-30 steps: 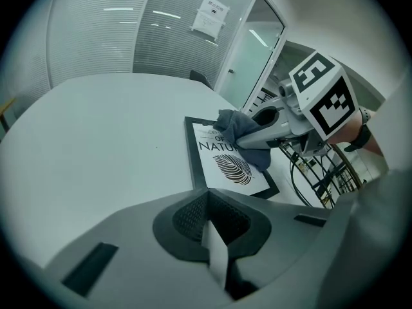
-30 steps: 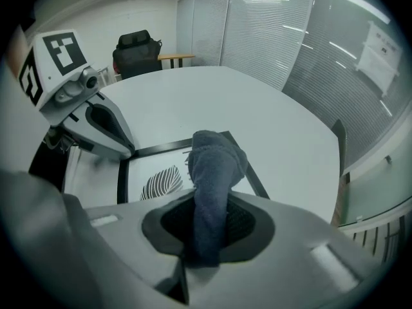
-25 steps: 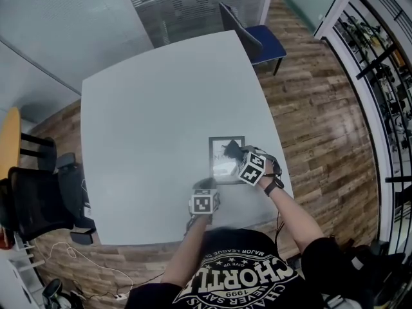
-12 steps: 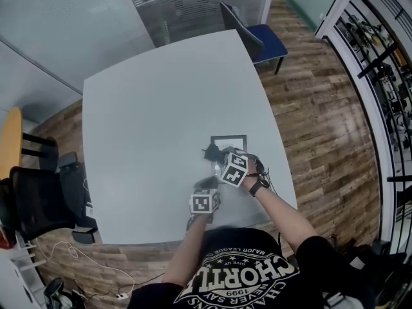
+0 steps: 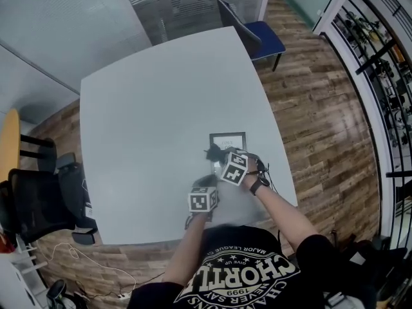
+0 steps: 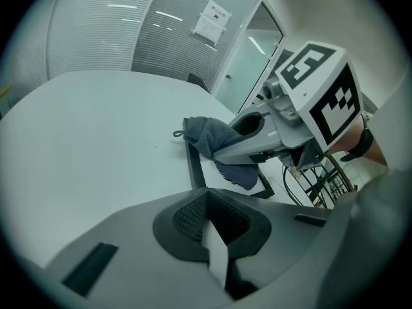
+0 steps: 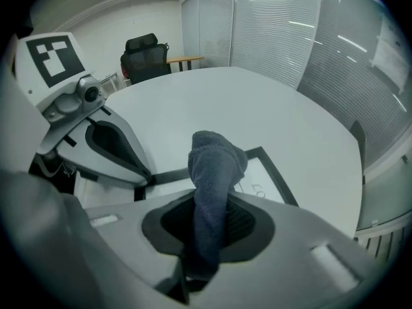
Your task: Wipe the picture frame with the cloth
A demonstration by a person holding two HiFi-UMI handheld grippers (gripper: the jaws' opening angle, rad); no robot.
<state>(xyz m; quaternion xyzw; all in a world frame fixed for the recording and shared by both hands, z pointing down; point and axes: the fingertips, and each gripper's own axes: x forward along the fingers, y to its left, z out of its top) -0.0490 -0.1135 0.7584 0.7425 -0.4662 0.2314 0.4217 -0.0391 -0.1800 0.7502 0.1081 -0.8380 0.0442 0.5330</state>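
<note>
The biggest thing on my feed is the pale grey table (image 5: 161, 108), filling the middle of the head view, with wood floor (image 5: 322, 108) down the right side. A blue chair (image 5: 261, 40) stands at the table's top edge and a black office chair (image 5: 38, 198) sits at the lower left.

The picture frame (image 5: 228, 140) lies flat on the table, right of centre in the head view and near the table's right edge. It has a dark border around a white inside.

My right gripper (image 7: 206, 237) sits over the frame's lower part. Its jaws are clamped on the dark grey cloth (image 7: 212, 172), which stands up out of them in a bunched roll. In the left gripper view, the cloth's free end drapes over the frame's left border and onto the white inside.

My left gripper (image 6: 215, 237) is just below the frame in the head view. Its jaws are drawn together, with only a thin pale sliver between the pads; I can't tell what that sliver is. In the right gripper view its tip meets the frame's corner at the middle left.
</note>
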